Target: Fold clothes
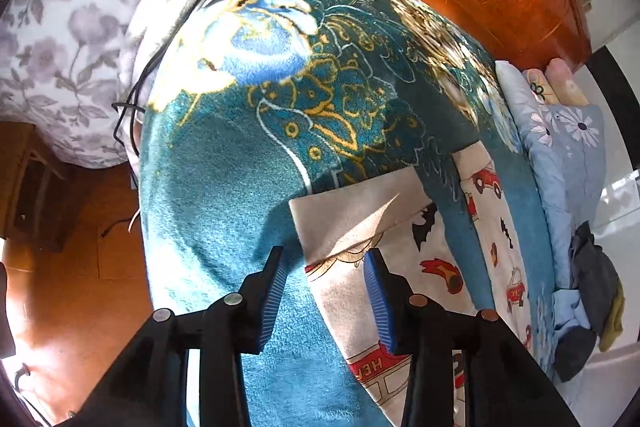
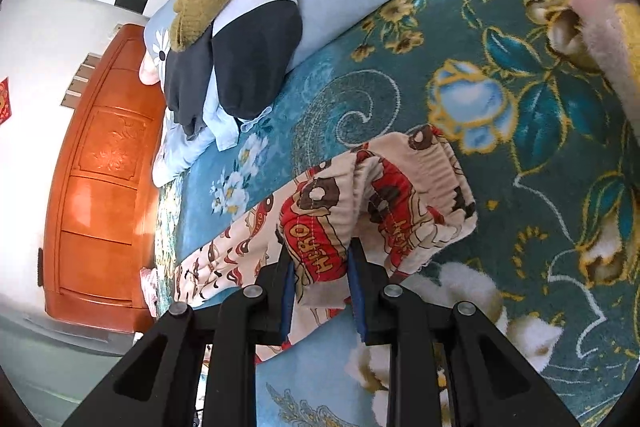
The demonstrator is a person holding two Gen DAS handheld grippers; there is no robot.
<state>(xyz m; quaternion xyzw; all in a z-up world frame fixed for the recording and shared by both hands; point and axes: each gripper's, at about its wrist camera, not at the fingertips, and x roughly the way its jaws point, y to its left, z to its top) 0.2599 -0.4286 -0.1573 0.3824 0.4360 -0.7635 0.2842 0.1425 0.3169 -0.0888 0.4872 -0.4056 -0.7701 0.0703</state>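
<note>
Spread over the bed, a teal floral blanket point(image 1: 224, 187) carries car-print pants point(image 2: 360, 203); right claw point(image 2: 320, 279) grips their waistband, left claw point(image 1: 326, 291) gapes above a leg.

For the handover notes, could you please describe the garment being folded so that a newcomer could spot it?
Start from the teal floral fleece blanket covering the bed. On it lie cream children's trousers printed with red cars, their gathered waistband between the right gripper fingers. Unlike the plain dark clothes pile nearby, they carry cartoon prints.
</note>
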